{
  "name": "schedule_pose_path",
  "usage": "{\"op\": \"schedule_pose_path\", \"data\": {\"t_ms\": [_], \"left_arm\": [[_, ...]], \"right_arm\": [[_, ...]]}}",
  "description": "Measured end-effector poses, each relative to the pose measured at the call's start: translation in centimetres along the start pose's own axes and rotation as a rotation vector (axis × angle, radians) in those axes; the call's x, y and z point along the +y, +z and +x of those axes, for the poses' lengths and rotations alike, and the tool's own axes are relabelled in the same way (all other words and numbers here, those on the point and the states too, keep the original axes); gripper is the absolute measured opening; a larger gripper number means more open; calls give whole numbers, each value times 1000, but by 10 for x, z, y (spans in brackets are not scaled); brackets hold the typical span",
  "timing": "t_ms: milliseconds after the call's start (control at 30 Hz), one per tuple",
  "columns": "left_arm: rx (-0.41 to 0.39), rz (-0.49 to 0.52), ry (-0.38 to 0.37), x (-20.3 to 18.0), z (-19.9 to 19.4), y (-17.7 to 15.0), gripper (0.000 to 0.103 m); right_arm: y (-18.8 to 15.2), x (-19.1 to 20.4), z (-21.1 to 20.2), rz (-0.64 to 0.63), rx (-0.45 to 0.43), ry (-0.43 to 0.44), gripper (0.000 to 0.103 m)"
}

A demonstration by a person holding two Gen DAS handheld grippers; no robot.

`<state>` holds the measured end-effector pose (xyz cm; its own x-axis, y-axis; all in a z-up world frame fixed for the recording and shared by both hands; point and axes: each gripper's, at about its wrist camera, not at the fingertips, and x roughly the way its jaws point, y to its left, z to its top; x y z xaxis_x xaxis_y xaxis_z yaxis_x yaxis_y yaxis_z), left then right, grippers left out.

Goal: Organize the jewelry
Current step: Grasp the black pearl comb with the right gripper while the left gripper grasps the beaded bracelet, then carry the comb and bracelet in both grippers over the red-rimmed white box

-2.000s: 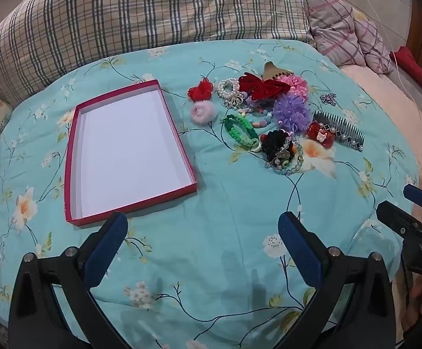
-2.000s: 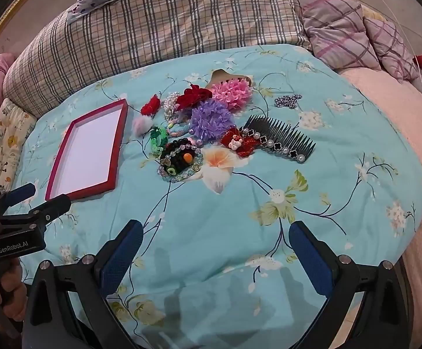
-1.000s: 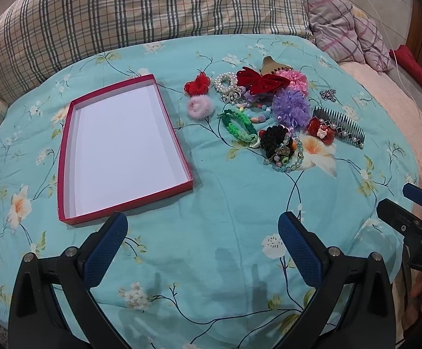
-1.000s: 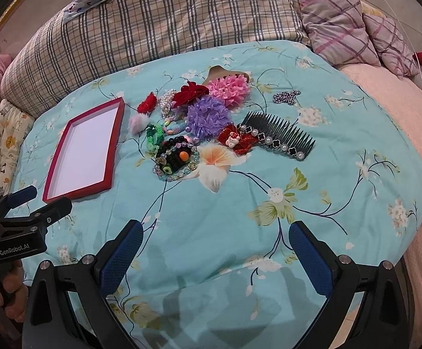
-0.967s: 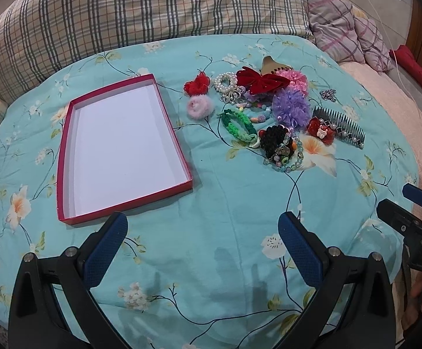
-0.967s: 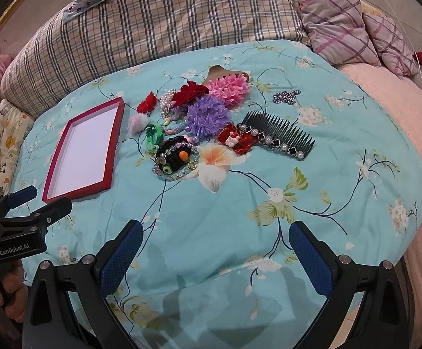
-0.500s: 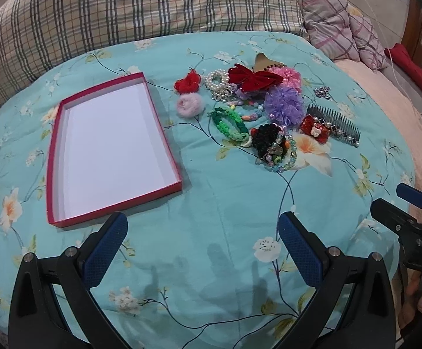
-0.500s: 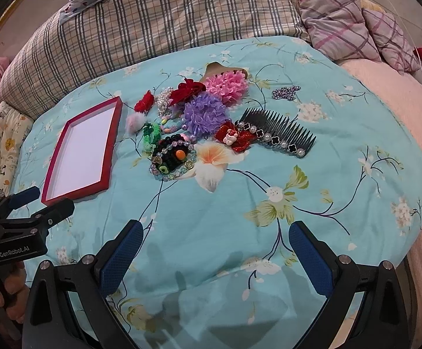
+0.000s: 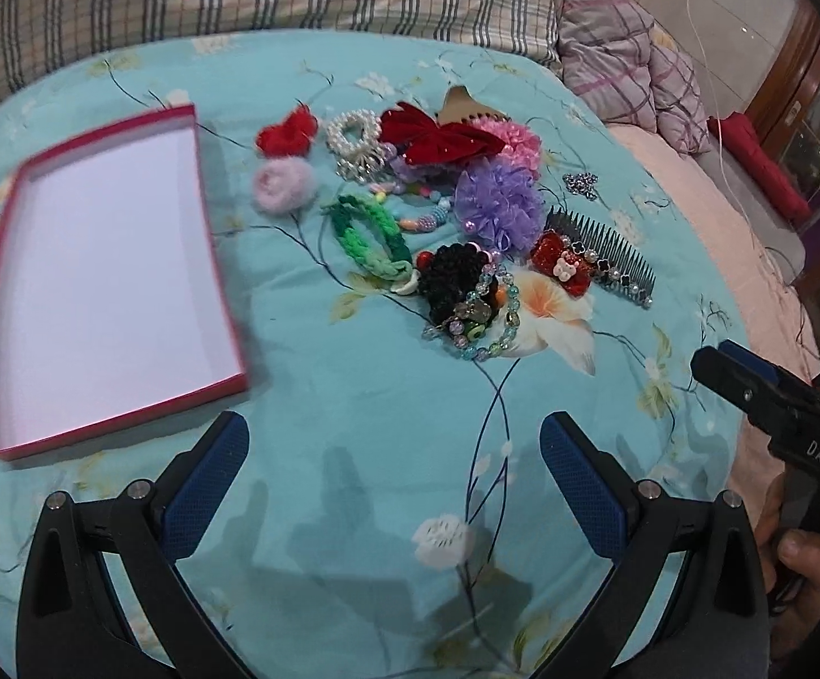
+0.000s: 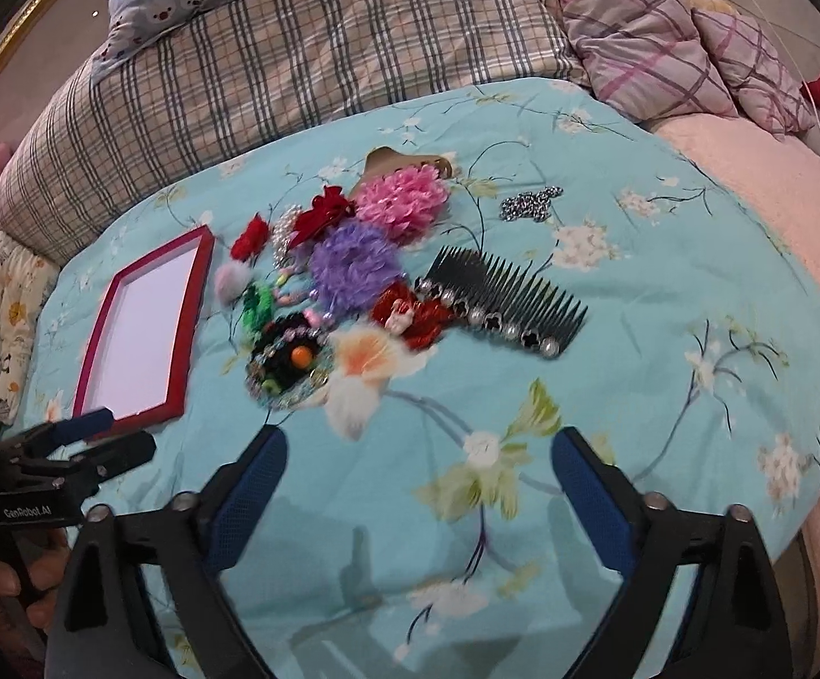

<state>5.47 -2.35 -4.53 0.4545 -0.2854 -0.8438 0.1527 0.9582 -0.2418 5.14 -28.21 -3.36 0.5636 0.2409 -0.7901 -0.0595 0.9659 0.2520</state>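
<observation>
A pile of hair accessories and jewelry lies on the teal floral bedspread: a beaded bracelet on a black scrunchie (image 9: 462, 297) (image 10: 288, 362), a green braided band (image 9: 367, 240), a purple flower (image 9: 497, 205) (image 10: 353, 266), a red bow (image 9: 438, 136), a black pearl comb (image 9: 602, 252) (image 10: 509, 297). An empty red-rimmed box (image 9: 206, 260) (image 10: 186, 334) with a white floor lies left of them. My left gripper (image 9: 393, 455) is open and empty, above bare bedspread in front of the pile. My right gripper (image 10: 418, 469) is open and empty, just in front of the bracelet.
A plaid bolster (image 10: 297, 73) and purple plaid pillows (image 10: 659, 39) line the far edge of the bed. A pink blanket (image 10: 777, 181) covers the right side. A silver chain piece (image 10: 531, 203) lies apart, behind the comb.
Both grippers have moved forward toward the pile, so the accessories and box appear closer. Both stay open. Nothing on the bed has moved.
</observation>
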Motion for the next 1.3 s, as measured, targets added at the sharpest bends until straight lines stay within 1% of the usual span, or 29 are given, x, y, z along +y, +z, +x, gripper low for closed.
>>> {"op": "schedule_pose_path", "data": {"t_ms": [33, 67, 167, 300, 433, 600, 667, 733, 800, 867, 900, 1000, 1067, 1100, 1167, 1300], "left_arm": [[16, 0, 5, 1, 5, 1, 100], [25, -3, -6, 0, 10, 2, 98], [48, -7, -25, -2, 23, 7, 98], [69, -8, -44, -7, 38, 12, 96], [84, -9, -59, -8, 50, 16, 96], [91, -24, -76, -8, 63, 21, 96], [96, -41, -97, -6, 69, 23, 96], [94, -50, -117, -7, 72, 26, 96], [90, -47, -130, -9, 74, 28, 93], [90, -45, -151, -12, 76, 28, 85], [89, -40, -162, -14, 75, 27, 82], [84, -14, -170, -20, 73, 24, 66], [88, -8, -180, -21, 73, 25, 42], [91, -11, -190, -19, 72, 25, 37], [90, -15, -201, -18, 71, 26, 17], [76, -28, -239, -12, 60, 22, 9]], "right_arm": [[3, -3, 4, 3, 4, 1, 87], [6, -5, 7, 3, 5, -2, 87], [16, -13, 19, -10, -3, -10, 82], [30, -29, 39, -21, 13, -25, 76], [47, -46, 59, -48, 22, -25, 76], [60, -63, 91, -81, 78, -15, 76], [62, -70, 101, -76, 102, -1, 75], [61, -71, 103, -78, 103, 15, 74], [61, -70, 101, -87, 102, 38, 73], [58, -70, 98, -73, 104, 78, 72], [55, -70, 97, -66, 106, 95, 72], [48, -68, 92, -61, 105, 113, 71], [44, -66, 91, -55, 104, 121, 71], [43, -66, 90, -54, 103, 119, 71], [42, -65, 86, -43, 96, 122, 71], [42, -62, 76, -42, 76, 109, 67]]}}
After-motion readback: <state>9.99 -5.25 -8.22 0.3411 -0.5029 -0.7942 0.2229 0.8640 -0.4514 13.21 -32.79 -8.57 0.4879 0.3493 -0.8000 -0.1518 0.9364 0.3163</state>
